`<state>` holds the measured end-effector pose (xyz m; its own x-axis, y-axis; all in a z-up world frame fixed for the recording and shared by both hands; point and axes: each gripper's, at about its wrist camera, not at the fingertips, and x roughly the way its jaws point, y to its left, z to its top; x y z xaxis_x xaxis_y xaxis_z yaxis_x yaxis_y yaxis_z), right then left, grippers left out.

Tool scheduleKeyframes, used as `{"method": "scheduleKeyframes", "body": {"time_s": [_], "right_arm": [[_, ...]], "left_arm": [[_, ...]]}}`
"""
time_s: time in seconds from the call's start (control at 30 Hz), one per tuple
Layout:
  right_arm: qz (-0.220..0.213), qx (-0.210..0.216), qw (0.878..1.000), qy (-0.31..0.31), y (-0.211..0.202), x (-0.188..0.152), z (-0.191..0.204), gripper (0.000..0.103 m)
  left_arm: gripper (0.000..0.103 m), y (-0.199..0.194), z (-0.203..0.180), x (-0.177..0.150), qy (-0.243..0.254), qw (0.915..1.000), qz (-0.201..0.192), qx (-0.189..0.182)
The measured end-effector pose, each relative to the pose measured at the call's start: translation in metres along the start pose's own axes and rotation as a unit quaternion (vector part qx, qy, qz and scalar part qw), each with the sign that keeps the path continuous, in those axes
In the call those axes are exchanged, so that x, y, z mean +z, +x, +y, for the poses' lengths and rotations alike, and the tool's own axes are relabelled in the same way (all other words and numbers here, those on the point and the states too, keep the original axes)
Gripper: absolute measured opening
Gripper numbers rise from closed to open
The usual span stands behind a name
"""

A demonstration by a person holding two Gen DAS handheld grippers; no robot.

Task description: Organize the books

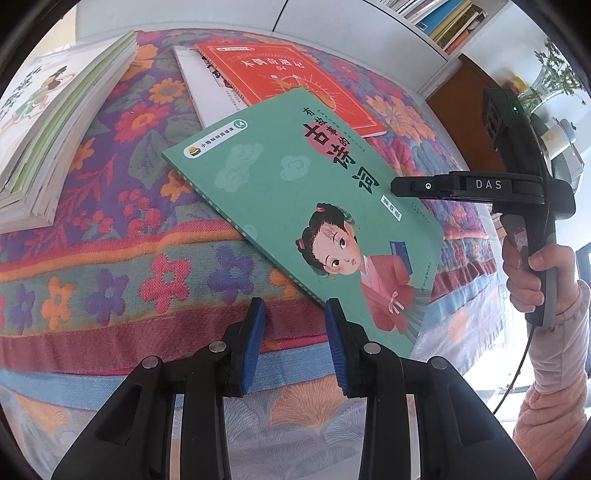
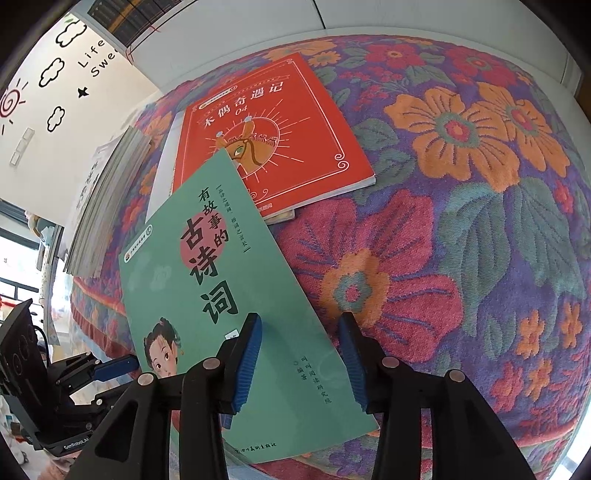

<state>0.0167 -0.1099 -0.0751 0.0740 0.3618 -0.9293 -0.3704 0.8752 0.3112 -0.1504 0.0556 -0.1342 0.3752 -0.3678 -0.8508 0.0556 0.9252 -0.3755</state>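
A green book point(image 1: 295, 192) point(image 2: 207, 288) with a cartoon girl on its cover lies askew on the floral blanket point(image 1: 122, 229) point(image 2: 480, 206). Its top corner rests on a red book point(image 1: 280, 77) point(image 2: 273, 129), which sits on a white book point(image 1: 195, 85) point(image 2: 162, 177). My left gripper point(image 1: 295, 317) is at the green book's near corner, its pads a little apart with only blanket between them. The book's spine edge meets its right finger point(image 1: 334, 325). My right gripper point(image 2: 301, 328) point(image 1: 397, 184) stands open over the book's right edge, pads clear of it.
A tall stack of books point(image 1: 55, 122) point(image 2: 107, 206) lies at the blanket's left side. A bookshelf point(image 1: 443, 22), a wooden cabinet point(image 1: 465, 110) and a vase of greenery point(image 1: 554, 74) stand beyond. A person's hand point(image 1: 532, 273) holds the right gripper's handle. The blanket's front edge drops just below the left gripper.
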Motion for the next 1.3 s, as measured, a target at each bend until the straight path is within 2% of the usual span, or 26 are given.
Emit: {"method": "scheduleKeyframes", "body": {"time_s": [0.3,0.43,0.47,0.5,0.57,0.6,0.67,0.8,0.87,1.0,1.1,1.13,1.23,1.3], "right_arm": [[0.003,-0.011,1.000,-0.017,0.003,0.000,0.009,0.049],[0.024,-0.002,0.999,-0.032,0.006,-0.008,0.020,0.052],[0.033,0.012,0.999,-0.030,0.006,-0.012,0.021,0.052],[0.053,0.048,0.997,-0.028,0.007,-0.021,0.026,0.052],[0.080,0.096,0.991,-0.050,0.009,-0.038,0.038,0.053],[0.084,0.105,0.989,-0.055,0.009,-0.042,0.039,0.053],[0.075,0.132,0.987,-0.060,0.011,-0.048,0.033,0.053],[0.075,0.217,0.973,-0.013,0.020,-0.038,0.003,0.047],[0.075,0.243,0.967,-0.003,0.025,-0.032,-0.005,0.046],[0.079,0.247,0.966,-0.018,0.027,-0.027,-0.001,0.045],[0.079,0.239,0.967,-0.032,0.026,-0.026,0.004,0.045],[0.079,0.236,0.968,-0.035,0.024,-0.028,0.005,0.041],[0.071,0.201,0.976,-0.055,0.023,-0.030,0.006,0.019],[0.070,0.213,0.974,-0.044,0.026,-0.030,0.001,0.019]], "left_arm": [[0.031,0.001,0.000,0.000,-0.001,1.0000,0.000,0.001],[0.031,-0.002,0.002,-0.001,-0.004,0.9999,0.013,0.003],[0.035,-0.004,0.004,-0.001,-0.003,0.9997,0.015,0.019],[0.034,-0.008,0.009,-0.002,0.001,0.9993,0.012,0.036],[0.034,-0.009,0.018,-0.002,0.000,0.9995,0.024,0.020],[0.032,-0.008,0.025,-0.001,-0.004,0.9995,0.032,0.006],[0.029,-0.005,0.029,0.002,-0.001,0.9991,0.043,0.001],[0.029,-0.002,0.027,0.007,0.010,0.9990,0.044,0.003],[0.029,-0.001,0.031,0.009,0.002,0.9991,0.041,-0.007],[0.029,0.000,0.032,0.013,-0.002,0.9995,0.028,-0.013],[0.031,0.001,0.028,0.013,0.007,0.9998,0.020,0.003],[0.031,0.001,0.027,0.014,0.010,0.9998,0.018,0.008],[0.032,0.003,0.025,0.017,0.011,0.9998,0.011,0.015],[0.032,0.003,0.026,0.017,0.011,0.9998,0.008,0.016]]}}
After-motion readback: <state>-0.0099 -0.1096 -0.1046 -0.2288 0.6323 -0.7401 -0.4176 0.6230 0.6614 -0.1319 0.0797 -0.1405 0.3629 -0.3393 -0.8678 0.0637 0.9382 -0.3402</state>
